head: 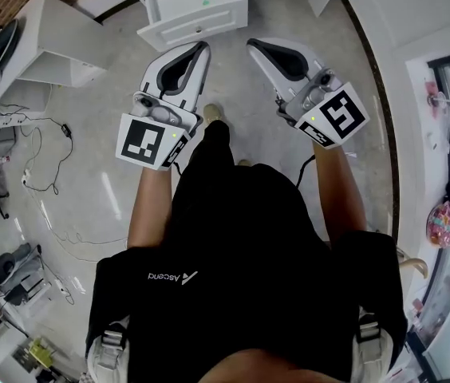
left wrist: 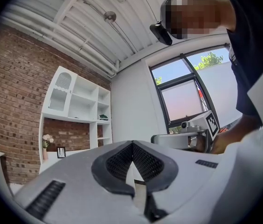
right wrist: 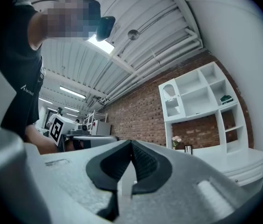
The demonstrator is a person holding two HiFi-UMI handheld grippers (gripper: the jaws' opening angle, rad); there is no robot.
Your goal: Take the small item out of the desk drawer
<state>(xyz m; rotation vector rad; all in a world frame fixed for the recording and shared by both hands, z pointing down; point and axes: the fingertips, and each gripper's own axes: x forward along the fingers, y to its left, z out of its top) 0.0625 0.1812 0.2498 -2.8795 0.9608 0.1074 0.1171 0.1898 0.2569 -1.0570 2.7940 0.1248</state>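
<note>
Green and tiny, the small item (head: 206,4) lies in the open white drawer (head: 179,24), ahead of both jaws and well apart from them. It is probably light, and its shape is too small to tell, so a pinch across its middle seems best. The drawer looks smooth, painted and boxy. The left gripper (head: 204,47) and right gripper (head: 252,45) are both clenched on nothing.

Two tools (head: 202,48) (head: 254,45), one open drawer (head: 197,24).

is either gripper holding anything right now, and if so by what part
Nothing is held. The left gripper and the right gripper both have jaws shut together with nothing between them.
</note>
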